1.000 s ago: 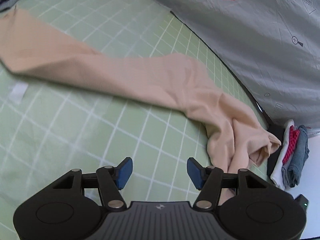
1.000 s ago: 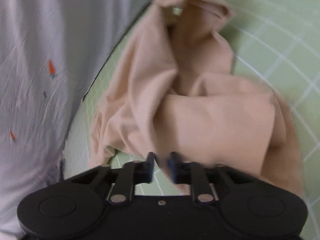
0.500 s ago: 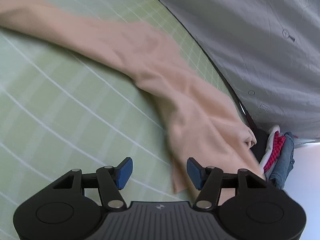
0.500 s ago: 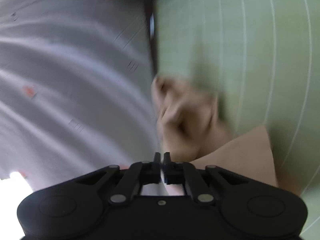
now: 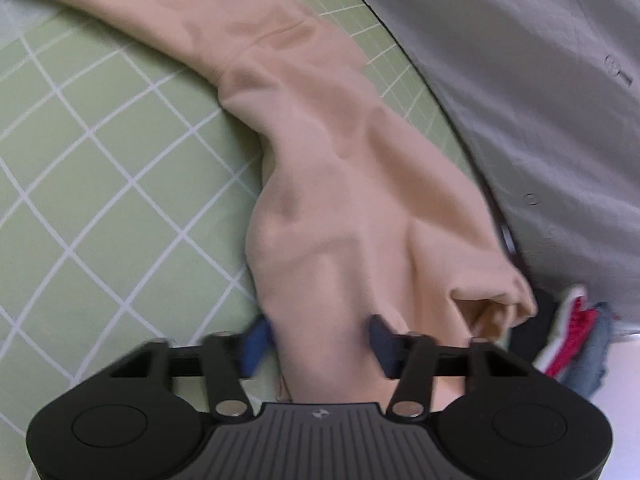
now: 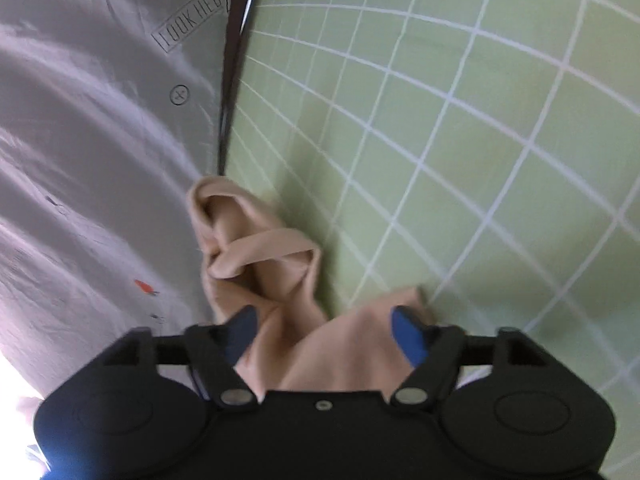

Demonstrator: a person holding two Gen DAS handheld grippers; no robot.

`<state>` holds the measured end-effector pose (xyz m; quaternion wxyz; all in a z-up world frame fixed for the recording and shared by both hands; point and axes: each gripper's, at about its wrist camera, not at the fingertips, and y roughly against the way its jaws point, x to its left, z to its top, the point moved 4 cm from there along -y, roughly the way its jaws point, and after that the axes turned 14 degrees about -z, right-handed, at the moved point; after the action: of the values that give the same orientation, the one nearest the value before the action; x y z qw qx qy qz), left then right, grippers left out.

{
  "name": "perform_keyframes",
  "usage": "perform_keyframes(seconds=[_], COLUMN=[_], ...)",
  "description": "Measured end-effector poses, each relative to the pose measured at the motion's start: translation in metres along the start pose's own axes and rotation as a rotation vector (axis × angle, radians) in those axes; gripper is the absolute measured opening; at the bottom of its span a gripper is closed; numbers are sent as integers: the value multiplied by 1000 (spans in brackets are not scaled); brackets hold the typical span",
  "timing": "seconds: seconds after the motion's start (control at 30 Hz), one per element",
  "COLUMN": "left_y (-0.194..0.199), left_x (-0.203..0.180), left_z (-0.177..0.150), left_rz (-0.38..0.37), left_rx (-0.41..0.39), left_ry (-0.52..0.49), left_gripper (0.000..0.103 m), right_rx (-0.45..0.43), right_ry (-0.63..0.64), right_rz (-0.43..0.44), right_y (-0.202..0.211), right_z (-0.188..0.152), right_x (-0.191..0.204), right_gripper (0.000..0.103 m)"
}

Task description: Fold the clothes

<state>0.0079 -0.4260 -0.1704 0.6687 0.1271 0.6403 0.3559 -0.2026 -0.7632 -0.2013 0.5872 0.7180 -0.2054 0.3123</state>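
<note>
Peach-coloured knit garment (image 5: 344, 184) lies in a long, rumpled band across the green checked bed sheet (image 5: 104, 184), one end bunched against the edge of the grey printed quilt (image 5: 540, 92). Left gripper (image 5: 318, 342): fingers spread wide, straddling the near end of the cloth, which passes between the blue pads (image 5: 256, 344) without being pinched. Right gripper (image 6: 324, 334): fingers likewise released and apart, with a flat flap of the same garment (image 6: 256, 256) lying between them; just ahead, a twisted cuff or band forms a knot-like bundle close to the quilt (image 6: 88, 152). A small stack of other clothes (image 5: 576, 340) sits at the far right of the left wrist view, near the bunched end.

The step in hand appears to be taking hold of this end so that it can be straightened before any fold. To do it well, each gripper should probably close on a single hem edge rather than on a gathered wad; the two grips should sit well apart, so the cloth can be drawn taut and flat. The twisted bundle is likely to need shaking out first, or creases will be folded in. Motion blur softens both views, so layer count under the pads cannot be told.
</note>
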Motion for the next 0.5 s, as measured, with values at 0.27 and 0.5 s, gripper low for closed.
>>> perform_keyframes(seconds=[0.27, 0.5], left_y=[37, 117], left_x=[-21, -19], left_z=[10, 54], left_rz=[47, 109], left_rx=[-64, -205], left_ry=[-114, -212], left_gripper=[4, 4], right_rx=[-41, -119], right_ry=[105, 57], right_rz=[-26, -63], right_y=[-1, 1], right_z=[6, -19], right_x=[11, 3], right_gripper=[77, 77])
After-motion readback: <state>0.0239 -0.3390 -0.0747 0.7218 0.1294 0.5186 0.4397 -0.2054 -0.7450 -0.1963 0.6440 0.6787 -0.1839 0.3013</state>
